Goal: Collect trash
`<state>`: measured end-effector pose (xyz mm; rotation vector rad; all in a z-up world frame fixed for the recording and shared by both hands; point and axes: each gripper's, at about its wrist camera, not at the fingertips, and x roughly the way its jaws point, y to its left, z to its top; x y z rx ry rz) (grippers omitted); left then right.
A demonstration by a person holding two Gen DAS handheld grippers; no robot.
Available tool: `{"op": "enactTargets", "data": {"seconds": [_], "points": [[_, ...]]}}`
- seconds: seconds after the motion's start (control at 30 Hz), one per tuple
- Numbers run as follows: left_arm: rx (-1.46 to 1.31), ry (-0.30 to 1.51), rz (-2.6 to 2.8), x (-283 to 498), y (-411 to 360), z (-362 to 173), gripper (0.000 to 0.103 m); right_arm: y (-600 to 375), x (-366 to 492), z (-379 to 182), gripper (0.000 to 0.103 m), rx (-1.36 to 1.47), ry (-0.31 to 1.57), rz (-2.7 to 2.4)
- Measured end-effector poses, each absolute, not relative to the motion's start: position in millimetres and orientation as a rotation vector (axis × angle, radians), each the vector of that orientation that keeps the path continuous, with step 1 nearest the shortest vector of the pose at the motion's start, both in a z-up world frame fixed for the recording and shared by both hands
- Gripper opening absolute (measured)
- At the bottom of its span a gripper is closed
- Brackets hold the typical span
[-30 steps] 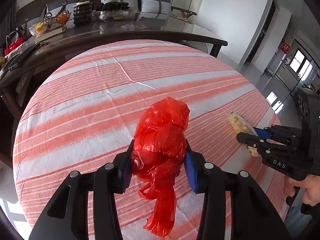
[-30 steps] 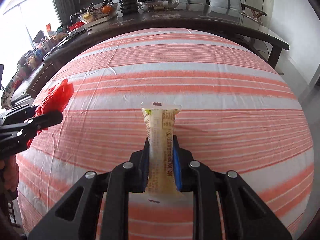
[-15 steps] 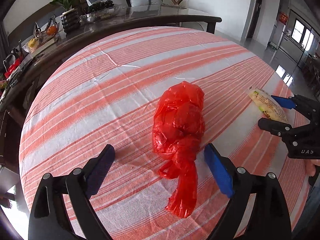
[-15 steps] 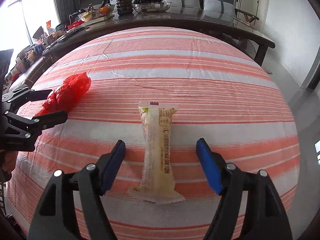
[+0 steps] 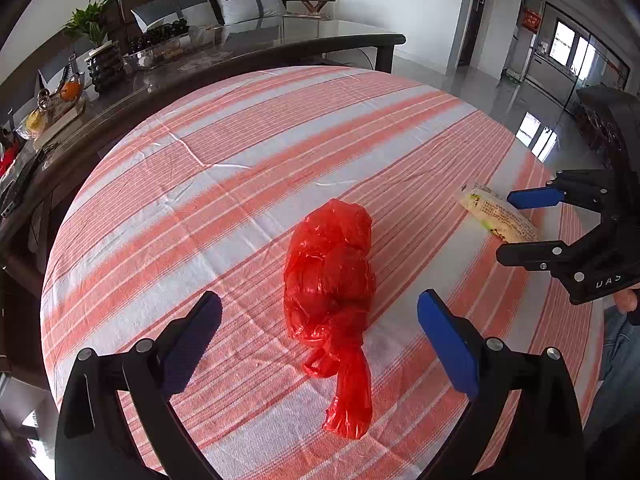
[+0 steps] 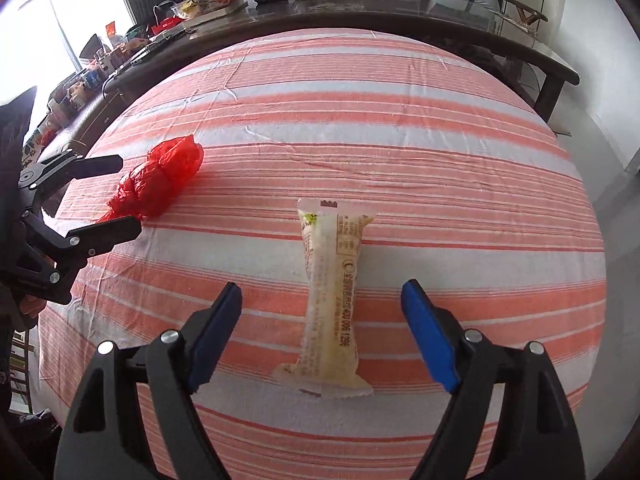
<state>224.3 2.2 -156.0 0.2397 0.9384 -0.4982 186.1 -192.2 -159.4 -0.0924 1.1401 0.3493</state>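
Left gripper [image 5: 320, 336] now stands wide, its jaws opening, and the red plastic bag [image 5: 330, 280] it pinched a second ago lies loose on the striped desk [image 5: 240, 152] between the pads, touching neither. Right gripper [image 6: 322, 328], at the bag's 3 o'clock, has likewise let go: the pale snack wrapper [image 6: 334, 304] lies flat between its parted jaws, which are closing slightly without pressing it. Both pieces of trash are back on the cloth, well apart from each other. No bin shows in either view, so collecting seems not yet done; each piece likely needs a fresh grasp.
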Motion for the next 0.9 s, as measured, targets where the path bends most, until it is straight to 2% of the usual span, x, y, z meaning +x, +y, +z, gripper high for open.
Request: {"op": "enactTargets", "data": {"seconds": [0.1,0.17,0.2,0.23,0.27,0.3,0.63,0.9], "points": [[0.281,0.962,-0.505,231,-4,-158,0.090,-189,195,-158,0.066,-0.104,1.216,0.350],[0.303,0.983,-0.503,235,-6,-163,0.080,-191,201,-161,0.060,-0.098,1.249,0.338],[0.306,0.992,-0.503,237,-7,-164,0.076,-191,203,-162,0.049,-0.100,1.260,0.329],[0.305,1.000,-0.508,238,-8,-165,0.065,-191,205,-164,0.041,-0.102,1.270,0.330],[0.304,1.003,-0.511,239,-8,-165,0.048,-192,206,-163,0.021,-0.096,1.270,0.330],[0.301,1.003,-0.514,238,-8,-164,0.044,-193,205,-161,0.018,-0.081,1.261,0.327],[0.203,0.933,-0.600,222,-19,-134,0.042,-210,181,-132,0.017,-0.013,1.181,0.340],[0.229,0.917,-0.665,206,-67,-125,0.042,-241,162,-125,0.017,0.047,1.157,0.300]]}}
